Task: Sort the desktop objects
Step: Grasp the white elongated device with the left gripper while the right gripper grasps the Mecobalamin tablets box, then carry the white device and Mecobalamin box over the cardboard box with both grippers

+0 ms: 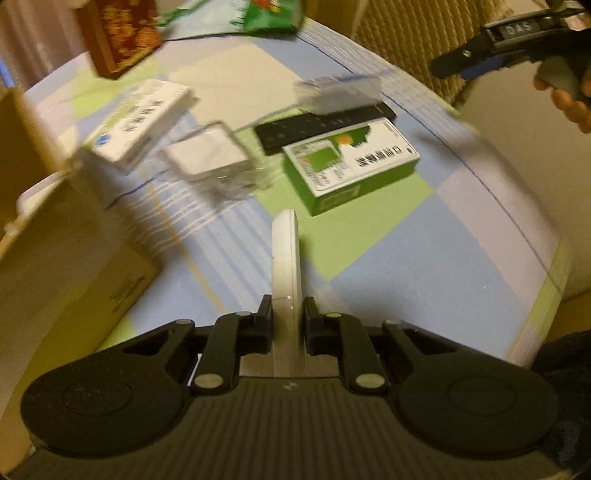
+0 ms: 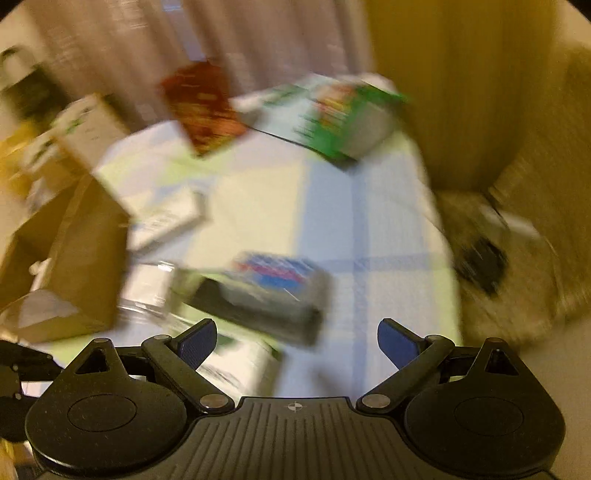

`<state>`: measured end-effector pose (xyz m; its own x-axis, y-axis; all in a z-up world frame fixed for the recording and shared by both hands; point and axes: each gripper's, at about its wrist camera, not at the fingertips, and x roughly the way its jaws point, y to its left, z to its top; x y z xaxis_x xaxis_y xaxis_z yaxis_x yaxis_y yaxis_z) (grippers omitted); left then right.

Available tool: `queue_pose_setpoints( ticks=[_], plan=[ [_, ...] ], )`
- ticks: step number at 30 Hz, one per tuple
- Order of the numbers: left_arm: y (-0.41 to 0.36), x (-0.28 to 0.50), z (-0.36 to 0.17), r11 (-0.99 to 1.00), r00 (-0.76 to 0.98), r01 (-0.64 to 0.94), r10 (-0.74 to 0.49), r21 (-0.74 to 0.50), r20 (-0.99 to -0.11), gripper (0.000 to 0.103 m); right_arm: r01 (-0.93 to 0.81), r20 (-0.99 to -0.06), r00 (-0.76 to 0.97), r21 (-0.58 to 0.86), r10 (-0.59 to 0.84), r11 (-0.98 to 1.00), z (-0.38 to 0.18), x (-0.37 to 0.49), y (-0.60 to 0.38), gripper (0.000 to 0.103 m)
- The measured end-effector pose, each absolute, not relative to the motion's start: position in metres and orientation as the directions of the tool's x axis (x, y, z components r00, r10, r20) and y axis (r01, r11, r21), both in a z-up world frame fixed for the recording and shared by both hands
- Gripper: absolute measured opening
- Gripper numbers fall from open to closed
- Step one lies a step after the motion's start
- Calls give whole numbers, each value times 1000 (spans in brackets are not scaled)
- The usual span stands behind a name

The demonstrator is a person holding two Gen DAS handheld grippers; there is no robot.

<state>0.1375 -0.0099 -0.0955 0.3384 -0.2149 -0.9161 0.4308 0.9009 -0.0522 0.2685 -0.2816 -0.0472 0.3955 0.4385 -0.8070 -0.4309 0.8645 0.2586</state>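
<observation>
My left gripper (image 1: 287, 314) is shut on a slim white remote-like bar (image 1: 285, 254), held edge-up above the checked tablecloth (image 1: 406, 240). Ahead lie a green and white box (image 1: 351, 166), a black remote (image 1: 325, 127) with a clear case (image 1: 338, 92) on it, a clear square box (image 1: 214, 158) and a white medicine box (image 1: 144, 118). My right gripper (image 2: 297, 341) is open and empty, above the table; it also shows in the left wrist view (image 1: 491, 55) at the top right. Below it, blurred, are the clear case (image 2: 280, 277) and the black remote (image 2: 255, 314).
An open cardboard box (image 1: 62, 266) stands at the left; it also shows in the right wrist view (image 2: 70, 266). A red-brown box (image 1: 122, 33) and a green packet (image 1: 273, 14) are at the far side. A woven chair (image 1: 406, 40) stands beyond the table's right edge.
</observation>
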Motion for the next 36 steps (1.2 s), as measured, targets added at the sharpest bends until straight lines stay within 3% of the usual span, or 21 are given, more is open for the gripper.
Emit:
queue_pose_setpoints(
  ticks=[5, 8, 14, 21, 27, 28, 29, 36],
  plan=[
    [20, 119, -75, 942, 373, 332, -173, -43, -912, 12, -797, -766, 319, 102, 558, 596, -37, 285, -185, 96],
    [39, 109, -65, 966, 394, 254, -144, -43, -908, 12, -910, -770, 241, 33, 591, 413, -45, 297, -131, 96],
    [74, 86, -52, 993, 410, 108, -91, -51, -907, 12, -991, -846, 133, -129, 516, 45, -81, 320, -43, 96],
    [102, 64, -51, 998, 397, -30, -40, -57, -917, 12, -949, -942, 37, -137, 333, -284, -125, 351, 25, 96],
    [120, 49, -51, 991, 384, -119, -11, -62, -923, 12, -962, -969, -37, -33, 246, -272, -153, 366, 51, 96],
    [123, 48, -51, 990, 384, -129, -8, -62, -923, 12, -971, -970, -51, -7, 237, -239, -157, 370, 53, 93],
    [125, 47, -51, 989, 385, -137, -5, -62, -923, 12, -979, -967, -56, 4, 250, -203, -156, 373, 52, 81],
    [130, 45, -49, 986, 402, -145, -18, -83, -916, 12, -998, -946, 53, -63, 319, -23, -144, 376, 11, 77]
  ],
)
